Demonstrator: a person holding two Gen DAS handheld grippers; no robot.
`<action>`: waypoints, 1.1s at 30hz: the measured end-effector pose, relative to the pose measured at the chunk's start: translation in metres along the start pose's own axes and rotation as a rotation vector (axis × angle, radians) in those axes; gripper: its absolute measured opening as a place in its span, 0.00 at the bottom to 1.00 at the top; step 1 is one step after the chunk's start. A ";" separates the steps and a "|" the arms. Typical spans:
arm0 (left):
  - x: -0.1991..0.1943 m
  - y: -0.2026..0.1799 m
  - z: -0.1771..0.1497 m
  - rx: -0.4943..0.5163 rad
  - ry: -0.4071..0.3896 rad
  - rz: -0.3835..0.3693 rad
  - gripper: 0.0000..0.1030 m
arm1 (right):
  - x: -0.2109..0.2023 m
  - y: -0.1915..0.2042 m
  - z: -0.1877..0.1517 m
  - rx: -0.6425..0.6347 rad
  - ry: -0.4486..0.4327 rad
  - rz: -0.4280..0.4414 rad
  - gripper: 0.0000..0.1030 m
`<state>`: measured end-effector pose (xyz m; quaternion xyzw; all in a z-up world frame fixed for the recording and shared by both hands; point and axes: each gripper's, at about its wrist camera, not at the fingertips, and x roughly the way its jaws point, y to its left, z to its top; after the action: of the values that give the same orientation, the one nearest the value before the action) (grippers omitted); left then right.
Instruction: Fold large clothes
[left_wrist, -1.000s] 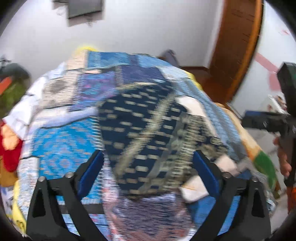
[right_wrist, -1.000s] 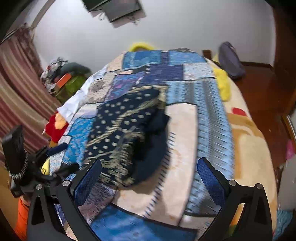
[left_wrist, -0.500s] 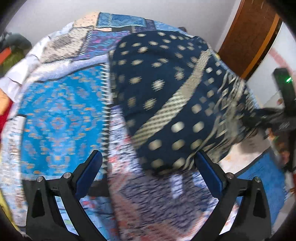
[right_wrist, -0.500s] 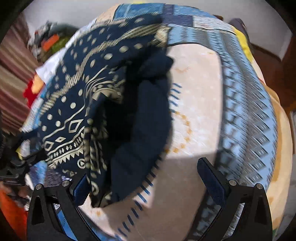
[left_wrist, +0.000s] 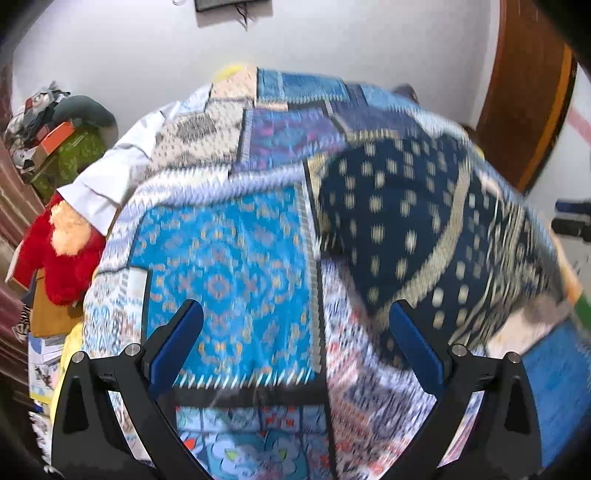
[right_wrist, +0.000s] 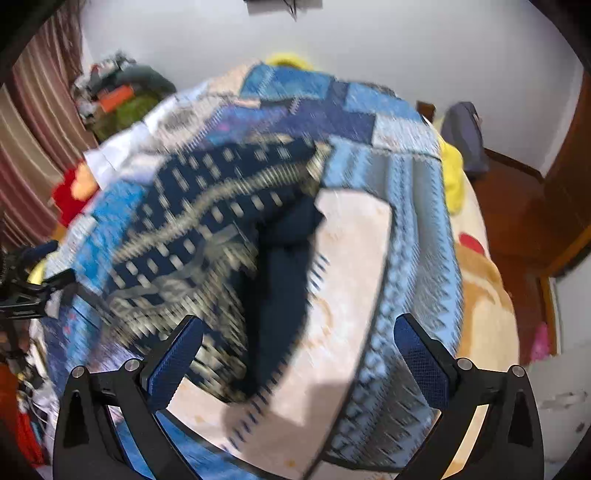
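A dark navy garment with gold dots and bands (left_wrist: 417, 229) lies folded in a heap on the patchwork bedspread (left_wrist: 229, 258). It also shows in the right wrist view (right_wrist: 221, 229), with a plain dark part (right_wrist: 280, 295) at its right side. My left gripper (left_wrist: 295, 347) is open and empty, above the bedspread to the left of the garment. My right gripper (right_wrist: 295, 358) is open and empty, just in front of the garment's near edge. Both views are blurred by motion.
A red plush toy (left_wrist: 62, 251) and boxes sit left of the bed. A pile of clutter (right_wrist: 118, 96) is at the far left wall. A yellow cloth (right_wrist: 452, 177) and a grey bag (right_wrist: 465, 136) lie at the right, near the wooden door (left_wrist: 524, 96).
Both grippers have pulled back and up from the garment, so more of the bed and room shows. The garment lies released on the bedspread.
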<state>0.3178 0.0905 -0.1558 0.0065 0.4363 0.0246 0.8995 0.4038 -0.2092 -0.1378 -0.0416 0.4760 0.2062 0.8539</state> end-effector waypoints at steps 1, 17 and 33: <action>0.000 0.000 0.005 -0.016 -0.007 -0.016 0.99 | 0.000 0.002 0.006 0.010 -0.009 0.027 1.00; 0.141 -0.013 0.048 -0.296 0.270 -0.533 1.00 | 0.140 0.004 0.046 0.130 0.256 0.293 1.00; 0.139 -0.025 0.063 -0.232 0.234 -0.510 0.73 | 0.158 0.035 0.065 0.165 0.196 0.418 0.39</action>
<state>0.4538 0.0735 -0.2269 -0.2089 0.5186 -0.1516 0.8151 0.5151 -0.1103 -0.2293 0.1081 0.5701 0.3339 0.7429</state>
